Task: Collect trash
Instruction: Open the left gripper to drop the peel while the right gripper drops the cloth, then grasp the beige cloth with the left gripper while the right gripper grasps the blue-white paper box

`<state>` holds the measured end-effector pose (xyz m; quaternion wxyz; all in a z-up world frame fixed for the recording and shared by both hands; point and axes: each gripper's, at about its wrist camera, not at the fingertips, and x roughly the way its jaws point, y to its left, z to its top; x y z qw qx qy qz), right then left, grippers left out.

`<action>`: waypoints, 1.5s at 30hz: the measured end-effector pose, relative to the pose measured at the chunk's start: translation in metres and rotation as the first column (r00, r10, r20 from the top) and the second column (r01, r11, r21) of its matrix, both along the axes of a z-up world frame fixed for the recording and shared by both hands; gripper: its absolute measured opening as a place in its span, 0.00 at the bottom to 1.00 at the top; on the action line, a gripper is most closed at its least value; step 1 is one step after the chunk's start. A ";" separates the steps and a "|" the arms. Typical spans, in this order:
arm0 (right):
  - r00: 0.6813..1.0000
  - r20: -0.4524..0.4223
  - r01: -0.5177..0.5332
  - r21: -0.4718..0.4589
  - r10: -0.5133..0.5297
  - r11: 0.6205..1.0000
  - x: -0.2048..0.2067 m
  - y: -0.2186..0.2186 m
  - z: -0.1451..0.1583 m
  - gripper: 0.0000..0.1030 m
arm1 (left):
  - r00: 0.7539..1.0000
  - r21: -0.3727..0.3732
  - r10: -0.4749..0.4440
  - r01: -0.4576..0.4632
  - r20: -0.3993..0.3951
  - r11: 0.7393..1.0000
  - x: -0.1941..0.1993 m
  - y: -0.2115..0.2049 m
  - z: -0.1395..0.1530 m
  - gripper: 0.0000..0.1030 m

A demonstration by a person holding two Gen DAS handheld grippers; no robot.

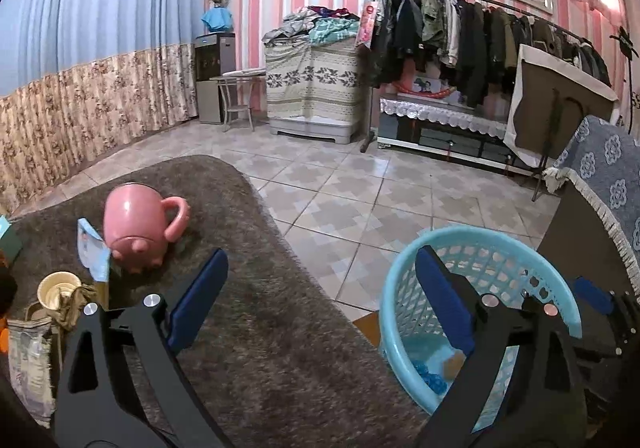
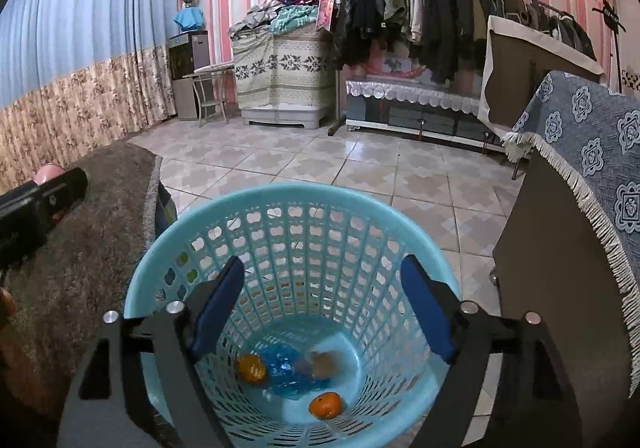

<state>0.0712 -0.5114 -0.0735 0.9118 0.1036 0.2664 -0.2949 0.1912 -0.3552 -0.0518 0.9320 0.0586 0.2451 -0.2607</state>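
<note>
A light-blue lattice basket (image 2: 296, 192) stands on the floor beside the shaggy brown table cover (image 1: 260, 348). At its bottom lie two orange fruit pieces (image 2: 251, 368) (image 2: 325, 405), crumpled blue plastic (image 2: 286, 368) and a blurred brownish scrap (image 2: 322, 362). My right gripper (image 2: 323, 268) hangs open above the basket mouth with nothing between its fingers. My left gripper (image 1: 322, 254) is open and empty too, over the table's edge, its right finger in front of the basket (image 1: 400, 288). On the table lie a blue packet (image 1: 94, 252) and a cream paper cup (image 1: 58, 290).
A pink mug (image 1: 136, 224) lies tipped on the table beside the packet. Printed wrappers (image 1: 28, 368) sit at the left edge. A dark cabinet under a fringed blue cloth (image 2: 580, 152) stands close to the basket's right. Tiled floor (image 2: 320, 160) stretches to a clothes rack (image 2: 440, 16).
</note>
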 end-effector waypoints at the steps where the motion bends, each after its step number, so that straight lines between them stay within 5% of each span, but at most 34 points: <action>1: 1.000 0.005 0.001 -0.004 -0.001 1.000 -0.001 0.002 0.002 0.86 | 1.000 -0.005 0.007 -0.007 -0.002 1.000 0.001 0.003 0.004 0.89; 6: 0.999 0.029 -0.016 -0.022 0.017 1.000 -0.001 0.014 0.013 0.89 | 0.999 -0.033 0.034 -0.034 -0.001 0.999 0.000 0.025 0.028 0.94; 14: 0.991 0.079 -0.103 -0.044 0.106 0.994 0.003 0.050 0.036 0.90 | 0.994 0.026 0.088 -0.090 0.057 0.996 -0.018 0.065 0.056 0.95; 23: 0.964 0.110 -0.241 -0.021 0.242 0.970 0.021 0.102 0.053 0.90 | 0.963 0.018 0.262 -0.264 0.054 0.964 -0.020 0.166 0.073 0.95; 28: 0.932 0.102 -0.345 -0.038 0.348 0.938 0.033 0.148 0.059 0.90 | 0.928 0.076 0.361 -0.368 0.088 0.927 -0.019 0.230 0.062 0.95; 38: 0.864 0.003 -0.501 -0.082 0.503 0.862 0.073 0.229 0.046 0.90 | 0.824 0.113 0.567 -0.563 0.000 0.819 0.004 0.374 0.006 0.95; 45: 0.830 -0.043 -0.557 -0.080 0.556 0.826 0.100 0.264 0.031 0.90 | 0.810 0.133 0.585 -0.577 -0.027 0.806 0.024 0.394 -0.025 0.95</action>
